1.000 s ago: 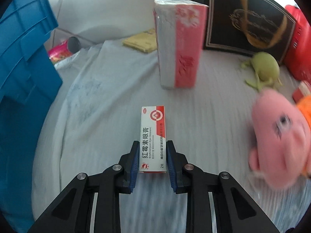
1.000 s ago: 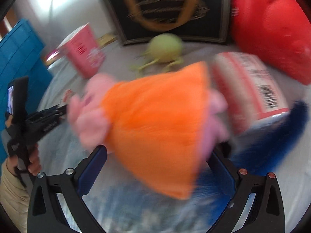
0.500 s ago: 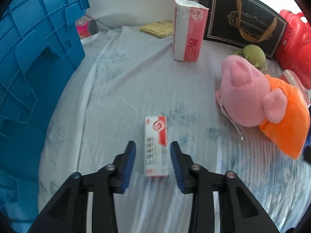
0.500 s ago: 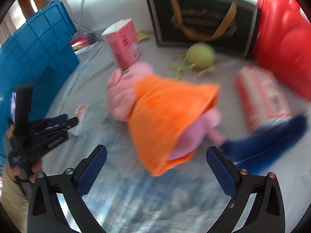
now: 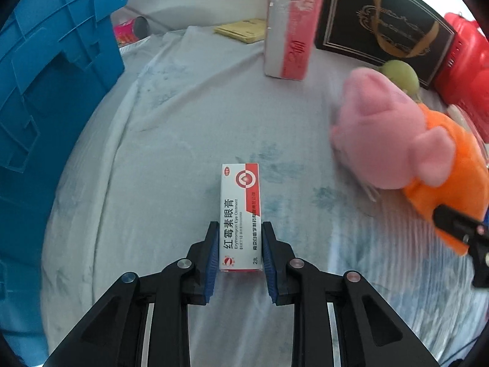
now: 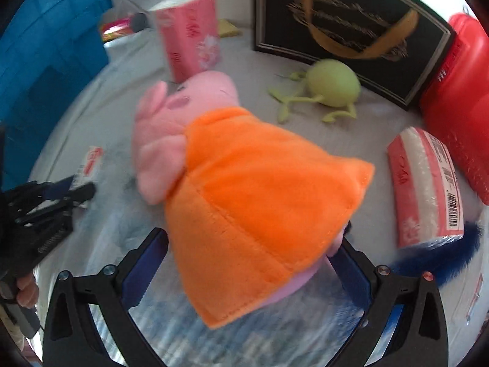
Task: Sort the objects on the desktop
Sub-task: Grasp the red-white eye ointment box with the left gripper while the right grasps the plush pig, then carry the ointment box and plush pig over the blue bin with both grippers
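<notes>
A: Left tool [image 5: 240, 249] state?
B: Jaws closing on the ointment box [image 5: 240, 214]; pads sit at both long sides of its near end. The box lies flat on the cloth-covered worktop [image 5: 183, 128], long axis in line with the fingers, so the narrow width fits the gap.
A: Why grip the near end?
B: Likely shortest reach, and the far end stays clear of the plush pig [image 5: 397, 140].
A: Right tool [image 6: 253, 263]?
B: Jaws stand wide, straddling the pig's orange dress; the right pad looks to touch the plush, the left pad stands clear. Not clamped yet.
A: Destination?
B: Probably the blue crate [image 5: 45, 91] at the left edge, well apart from both items. The tissue pack [image 5: 290, 30] stands upright behind them, out of the way.
</notes>
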